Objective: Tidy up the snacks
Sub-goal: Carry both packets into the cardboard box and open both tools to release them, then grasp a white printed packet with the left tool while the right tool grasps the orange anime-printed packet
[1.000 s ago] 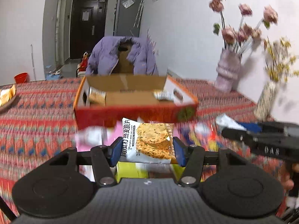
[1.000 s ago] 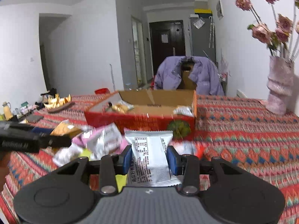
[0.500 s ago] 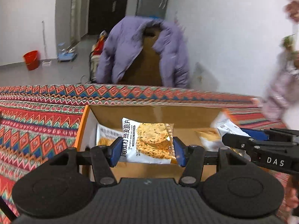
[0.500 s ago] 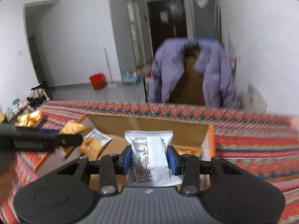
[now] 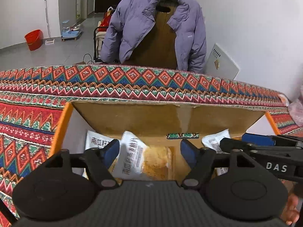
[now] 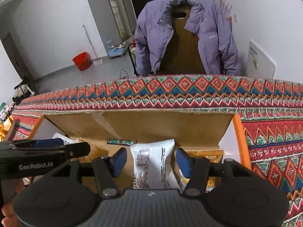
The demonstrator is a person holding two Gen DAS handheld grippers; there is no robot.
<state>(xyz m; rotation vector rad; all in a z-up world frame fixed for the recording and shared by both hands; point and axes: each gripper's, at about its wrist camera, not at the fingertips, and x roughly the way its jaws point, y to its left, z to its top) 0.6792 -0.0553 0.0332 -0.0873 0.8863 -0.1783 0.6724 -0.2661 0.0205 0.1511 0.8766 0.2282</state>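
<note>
Both claws let go of their snack packets over the open cardboard box.

A second ago each claw clamped a packet above loose snacks, short of the box; now both hang over it. The left gripper [image 5: 149, 152] is opening, its blue pads clear of the oat crisp packet [image 5: 144, 160], which sits tilted and blurred between them. The right gripper [image 6: 150, 159] is opening too, with the white packet [image 6: 153, 162] loose between its pads. The cardboard box [image 5: 170, 117], on a patterned tablecloth [image 5: 132, 83], holds other packets: one [image 5: 94, 140] left of the left claw, and an orange one [image 6: 206, 154] right of the right claw.
</note>
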